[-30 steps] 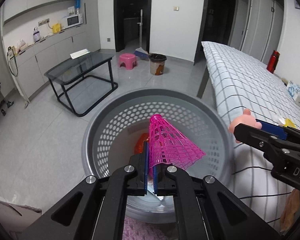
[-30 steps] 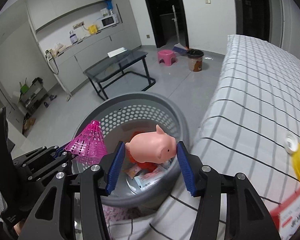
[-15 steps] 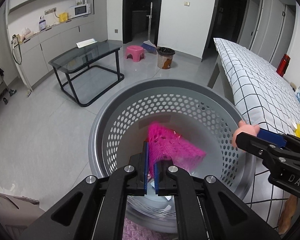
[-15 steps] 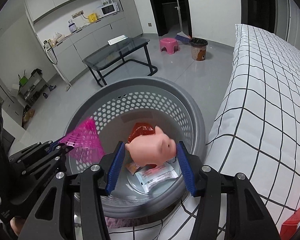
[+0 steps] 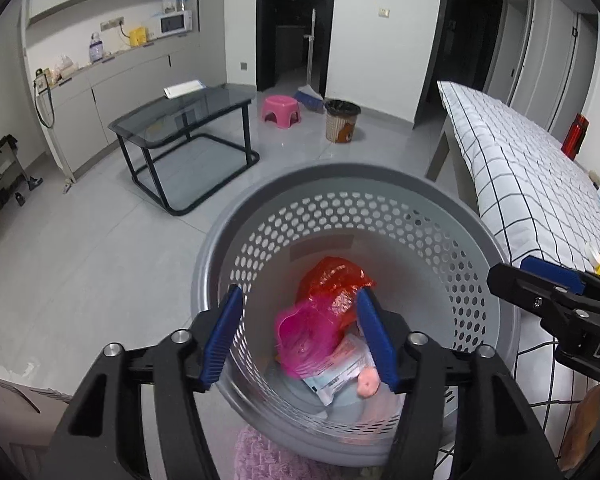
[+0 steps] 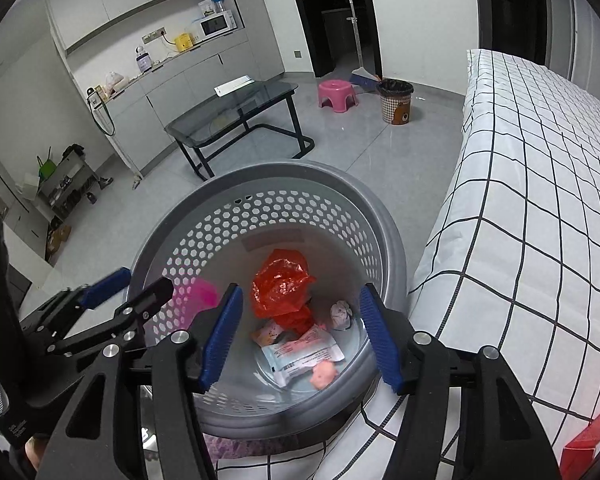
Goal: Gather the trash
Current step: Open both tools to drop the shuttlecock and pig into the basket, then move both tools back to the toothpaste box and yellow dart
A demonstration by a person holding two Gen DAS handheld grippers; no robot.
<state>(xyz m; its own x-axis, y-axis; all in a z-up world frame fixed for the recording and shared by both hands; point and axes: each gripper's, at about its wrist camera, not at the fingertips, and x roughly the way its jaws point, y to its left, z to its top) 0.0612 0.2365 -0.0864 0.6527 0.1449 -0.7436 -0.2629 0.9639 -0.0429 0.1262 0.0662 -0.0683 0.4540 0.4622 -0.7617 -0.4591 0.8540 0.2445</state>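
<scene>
A grey perforated basket (image 5: 339, 178) (image 6: 260, 176) stands beside the bed. Over it my left gripper (image 5: 300, 336) has its jaws opening; the pink shuttlecock (image 5: 303, 336) (image 6: 198, 296), blurred, is dropping free between the pads into the basket. My right gripper (image 6: 300, 336) also hangs over the basket, its jaws opening with nothing gripped. The pink toy pig (image 6: 323, 374) (image 5: 367, 382) lies on the basket floor beside a white wrapper (image 6: 303, 356), a red plastic bag (image 6: 280, 280) (image 5: 333, 280) and a crumpled paper ball (image 6: 339, 314).
A bed with a white checked cover (image 6: 539, 200) runs along the right. Further off are a glass-top table (image 5: 184, 112), a pink stool (image 5: 280, 108), a small bin (image 5: 341, 120) and a broom. A pink cloth (image 5: 268, 456) lies under the basket's near edge.
Both grippers lowered over the basket and opened. The shuttlecock left the left pads and is falling; the toy pig left the right pads and now lies on the basket floor.
</scene>
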